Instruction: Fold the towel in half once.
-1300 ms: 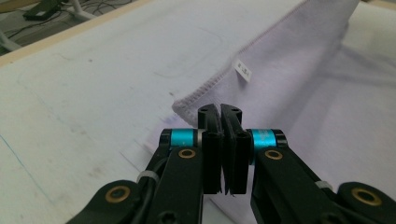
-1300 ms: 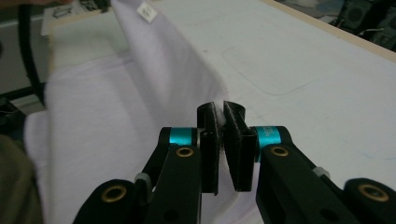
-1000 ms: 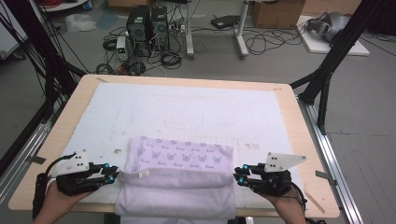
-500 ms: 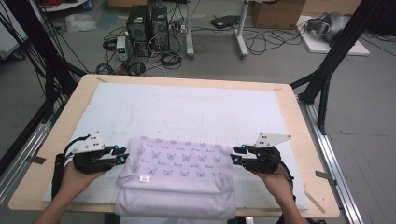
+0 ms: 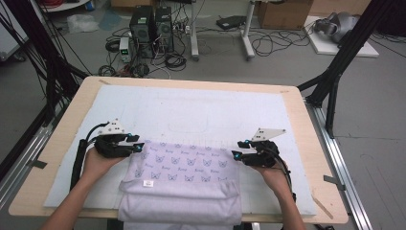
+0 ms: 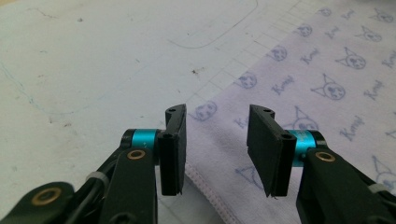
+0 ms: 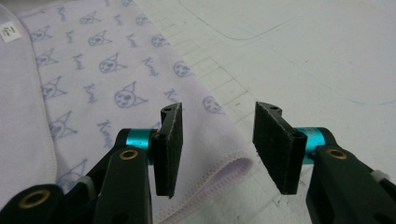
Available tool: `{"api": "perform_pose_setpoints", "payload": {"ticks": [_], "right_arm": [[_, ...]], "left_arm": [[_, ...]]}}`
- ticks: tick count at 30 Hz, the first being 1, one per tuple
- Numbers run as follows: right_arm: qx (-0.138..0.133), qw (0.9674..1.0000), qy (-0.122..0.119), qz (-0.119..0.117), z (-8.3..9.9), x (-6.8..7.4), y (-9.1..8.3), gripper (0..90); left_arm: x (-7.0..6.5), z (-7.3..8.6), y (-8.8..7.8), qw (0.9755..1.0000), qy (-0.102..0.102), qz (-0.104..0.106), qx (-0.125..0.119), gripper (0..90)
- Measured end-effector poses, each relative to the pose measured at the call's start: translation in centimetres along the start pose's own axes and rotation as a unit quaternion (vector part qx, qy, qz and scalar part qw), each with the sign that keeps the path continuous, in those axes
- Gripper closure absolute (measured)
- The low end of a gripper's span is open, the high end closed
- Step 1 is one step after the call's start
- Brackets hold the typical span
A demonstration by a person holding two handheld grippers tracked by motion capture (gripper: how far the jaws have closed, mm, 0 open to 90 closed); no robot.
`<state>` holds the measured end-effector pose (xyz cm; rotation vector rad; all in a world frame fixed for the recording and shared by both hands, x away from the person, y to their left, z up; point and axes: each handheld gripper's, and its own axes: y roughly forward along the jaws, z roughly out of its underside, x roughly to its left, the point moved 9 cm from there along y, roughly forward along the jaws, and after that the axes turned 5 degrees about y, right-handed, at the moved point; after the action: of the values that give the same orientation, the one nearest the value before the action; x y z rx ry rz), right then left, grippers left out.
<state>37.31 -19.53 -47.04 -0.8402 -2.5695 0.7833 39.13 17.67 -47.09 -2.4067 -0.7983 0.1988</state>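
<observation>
The lilac cotton towel printed with cat faces (image 5: pixel 184 165) lies folded on the white mat (image 5: pixel 201 112) at your near table edge, its front hanging over. Your left gripper (image 5: pixel 139 146) sits at its left corner, your right gripper (image 5: pixel 238 148) at the right; both jaws have just been opening, pads clear of the hem.

The lilac cloth (image 6: pixel 327 70) carries a repeated printed word beside cartoon faces, beginning "K"; the remainder is unclear. The white tag (image 7: pixel 8 31) carries illegible marks.
</observation>
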Motion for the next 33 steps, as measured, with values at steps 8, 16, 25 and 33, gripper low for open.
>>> {"api": "perform_pose_setpoints", "payload": {"ticks": [8,16,25,33], "right_arm": [[0.005,0.9998,0.012,0.012,0.5,-0.7,0.6,40.4],[0.020,0.9994,0.019,0.023,1.3,-1.2,1.4,39.2],[0.041,0.9988,0.021,0.016,2.3,-1.1,2.2,42.0],[0.048,0.9988,0.004,0.002,2.5,0.0,2.8,61.8]], "left_arm": [[0.9,1.3,1.2,0.9993,-0.016,-0.023,0.024,43.4],[0.9,2.6,2.1,0.9981,-0.025,-0.019,0.052,49.0],[0.6,2.6,2.0,0.9986,-0.021,-0.010,0.048,59.4],[0.0,2.5,2.0,0.9989,-0.012,0.009,0.045,76.6]]}}
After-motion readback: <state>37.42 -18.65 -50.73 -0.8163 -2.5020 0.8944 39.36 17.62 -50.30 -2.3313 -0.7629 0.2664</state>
